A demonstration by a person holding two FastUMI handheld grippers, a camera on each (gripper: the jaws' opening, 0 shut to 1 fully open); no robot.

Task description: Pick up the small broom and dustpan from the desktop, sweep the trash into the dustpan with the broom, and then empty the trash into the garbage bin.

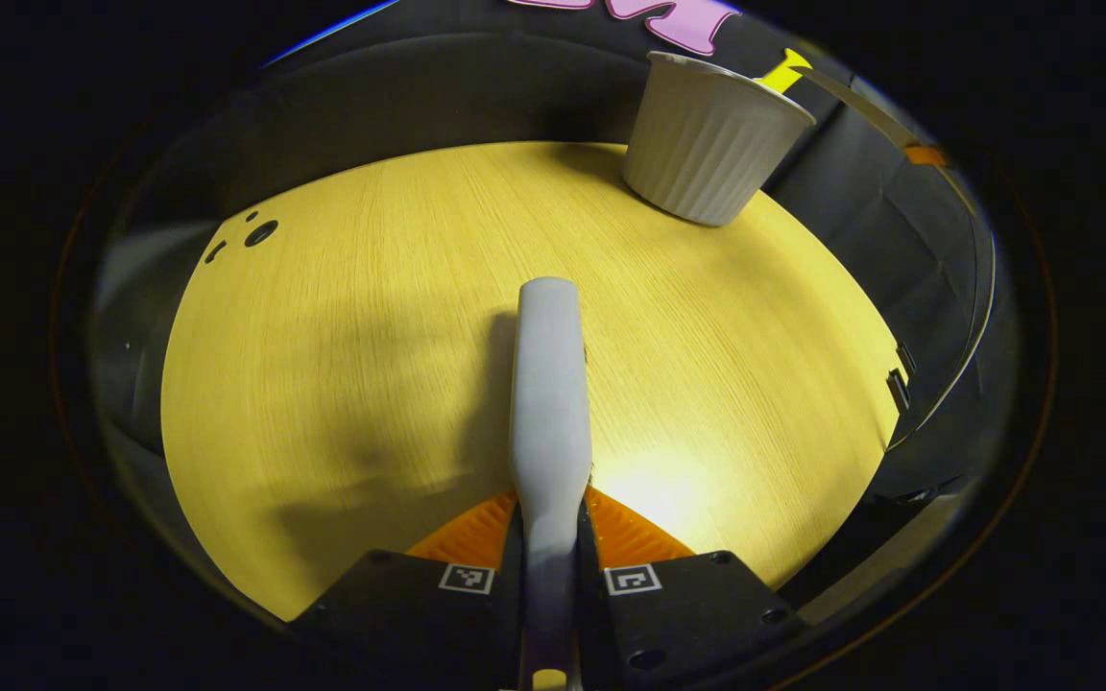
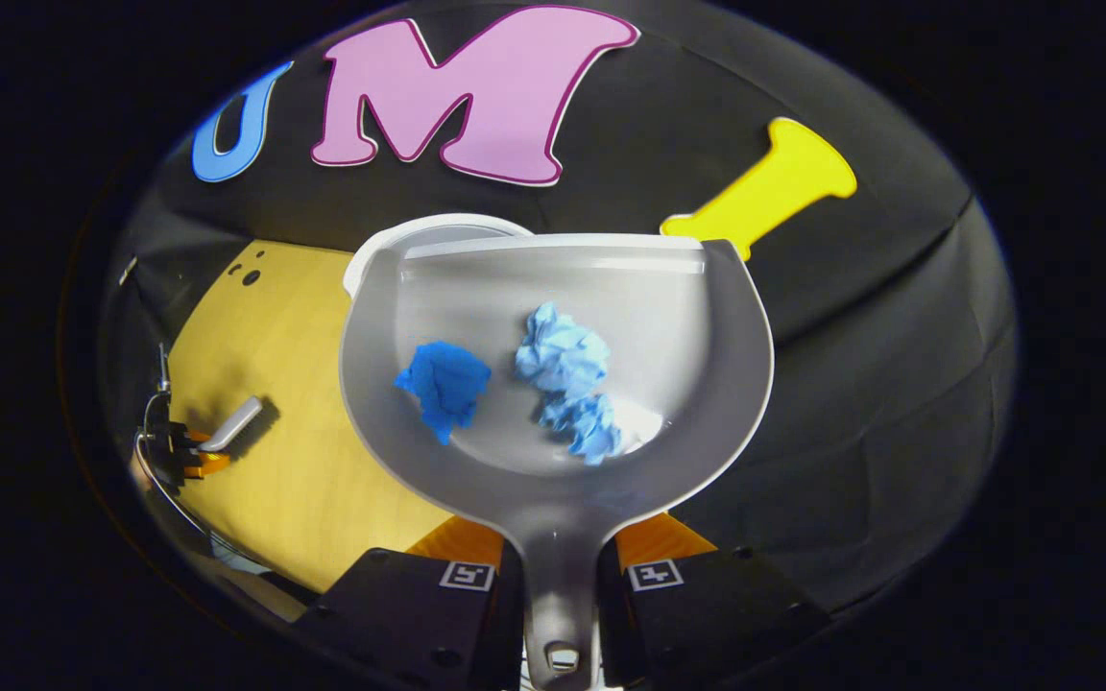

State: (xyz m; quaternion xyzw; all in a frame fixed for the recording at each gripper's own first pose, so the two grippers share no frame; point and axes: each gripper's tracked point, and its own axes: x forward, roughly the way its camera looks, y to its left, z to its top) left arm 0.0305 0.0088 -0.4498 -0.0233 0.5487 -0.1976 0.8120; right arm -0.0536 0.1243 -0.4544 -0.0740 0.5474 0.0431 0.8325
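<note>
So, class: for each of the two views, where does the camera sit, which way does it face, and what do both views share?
Left gripper view: rides the left gripper, facing along the broom across the desktop toward the garbage bin.
Right gripper view: rides the right gripper, facing along the dustpan with trash, the bin rim behind it.
Shared: desktop, bin, broom and left gripper, seen far off in the right gripper view.
</note>
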